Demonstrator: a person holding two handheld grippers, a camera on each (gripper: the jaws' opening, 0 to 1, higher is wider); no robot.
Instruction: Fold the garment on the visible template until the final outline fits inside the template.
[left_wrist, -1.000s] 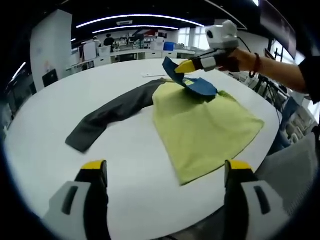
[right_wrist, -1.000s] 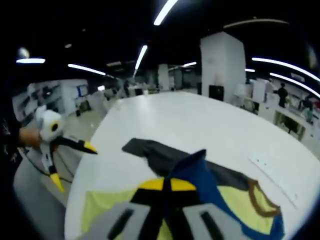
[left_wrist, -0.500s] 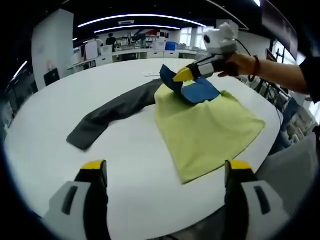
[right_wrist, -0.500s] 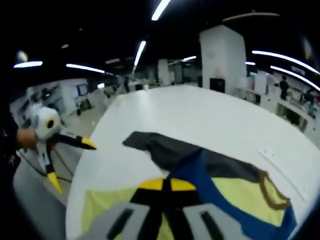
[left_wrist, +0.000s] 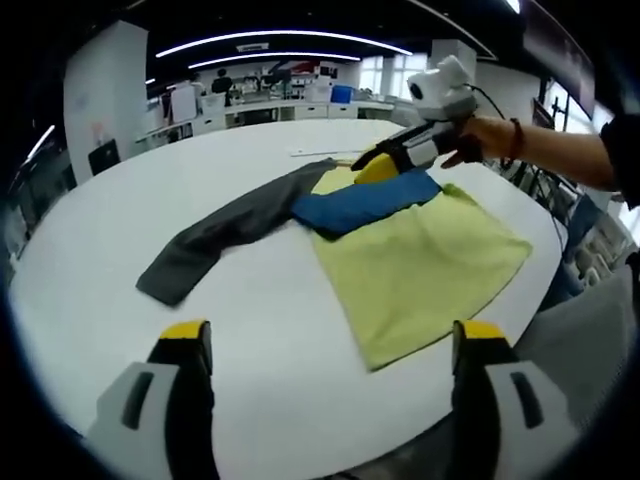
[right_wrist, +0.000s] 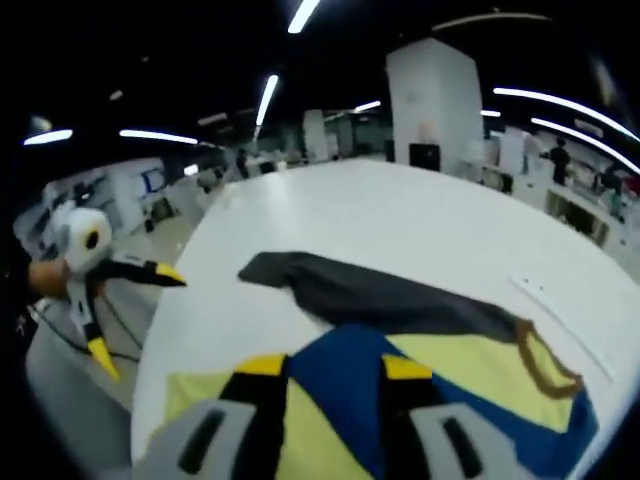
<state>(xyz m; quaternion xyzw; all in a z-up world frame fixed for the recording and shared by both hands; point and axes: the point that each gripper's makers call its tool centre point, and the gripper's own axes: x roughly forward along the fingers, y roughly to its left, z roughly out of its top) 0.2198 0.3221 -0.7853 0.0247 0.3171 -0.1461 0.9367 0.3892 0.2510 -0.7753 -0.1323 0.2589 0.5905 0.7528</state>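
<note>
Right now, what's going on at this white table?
A person with a handheld gripper in each hand is folding a garment on a round white table. The right gripper has laid the blue sleeve across the yellow body, jaws open. The grey sleeve lies unfolded. The left gripper hovers open, near the table's edge.

We are looking across a large round white table (left_wrist: 300, 330) into an open office, where long ceiling light strips (left_wrist: 280, 35) are glowing, a white pillar (right_wrist: 430, 105) is standing, and desks (left_wrist: 270, 108) are lining the far wall.
</note>
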